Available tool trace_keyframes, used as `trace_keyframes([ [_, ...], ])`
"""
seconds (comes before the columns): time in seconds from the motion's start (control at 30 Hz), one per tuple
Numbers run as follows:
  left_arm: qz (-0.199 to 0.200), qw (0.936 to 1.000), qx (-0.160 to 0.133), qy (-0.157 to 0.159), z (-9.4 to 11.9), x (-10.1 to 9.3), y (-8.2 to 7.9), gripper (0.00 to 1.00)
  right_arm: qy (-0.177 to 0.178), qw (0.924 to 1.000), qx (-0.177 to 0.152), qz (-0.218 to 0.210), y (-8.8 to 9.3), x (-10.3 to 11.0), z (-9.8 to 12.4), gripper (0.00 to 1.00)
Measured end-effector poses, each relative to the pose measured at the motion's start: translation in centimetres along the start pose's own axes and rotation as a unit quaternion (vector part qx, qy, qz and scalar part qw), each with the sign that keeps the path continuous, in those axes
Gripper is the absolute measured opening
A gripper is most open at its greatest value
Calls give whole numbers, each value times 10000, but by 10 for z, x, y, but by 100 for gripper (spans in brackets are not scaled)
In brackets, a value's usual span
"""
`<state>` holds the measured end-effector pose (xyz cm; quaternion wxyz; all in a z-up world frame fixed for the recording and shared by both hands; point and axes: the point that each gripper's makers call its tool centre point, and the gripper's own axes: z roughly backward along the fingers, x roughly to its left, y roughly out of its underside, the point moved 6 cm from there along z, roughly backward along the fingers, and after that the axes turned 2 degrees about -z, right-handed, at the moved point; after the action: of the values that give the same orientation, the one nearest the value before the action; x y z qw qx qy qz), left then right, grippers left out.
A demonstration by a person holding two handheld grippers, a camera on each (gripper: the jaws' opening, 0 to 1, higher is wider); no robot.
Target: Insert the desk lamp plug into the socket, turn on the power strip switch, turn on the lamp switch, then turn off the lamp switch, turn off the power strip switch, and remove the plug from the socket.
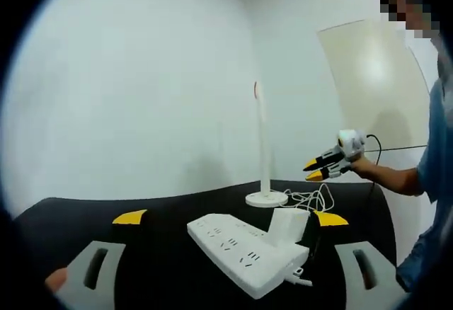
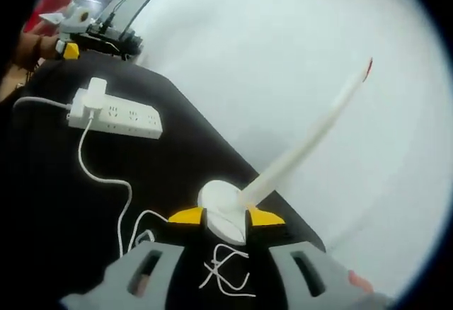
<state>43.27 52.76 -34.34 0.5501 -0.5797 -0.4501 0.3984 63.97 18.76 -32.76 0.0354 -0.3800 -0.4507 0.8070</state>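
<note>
With the plug (image 2: 92, 92) seated in the power strip (image 2: 117, 117), right tongs (image 2: 226, 216) gape at the lamp base (image 2: 221, 202), six o'clock, for its switch; left tongs (image 1: 230, 218) hang open

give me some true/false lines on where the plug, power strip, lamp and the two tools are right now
1. A white plug sits in the power strip. True.
2. The lamp lies flat on the table. False: it stands upright on its round base.
3. The right tool has its yellow tips on either side of the lamp base. True.
4. The left tool is clamped on the plug. False: it is open, tips apart, holding nothing.
5. The table is white. False: it is black.
</note>
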Motion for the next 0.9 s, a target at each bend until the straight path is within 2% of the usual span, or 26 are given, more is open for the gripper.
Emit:
trace_keyframes([
  [0.37,157,9997,183,-3,5,0,19,89,-396,9960,-237,-771,6,-3,-6,27],
  [0.57,227,9993,288,-16,7,0,30,89,-463,9947,-260,-876,12,-8,-10,27],
  [0.9,298,9992,265,-79,9,4,33,88,-687,9854,-499,-1477,21,-19,-13,27],
])
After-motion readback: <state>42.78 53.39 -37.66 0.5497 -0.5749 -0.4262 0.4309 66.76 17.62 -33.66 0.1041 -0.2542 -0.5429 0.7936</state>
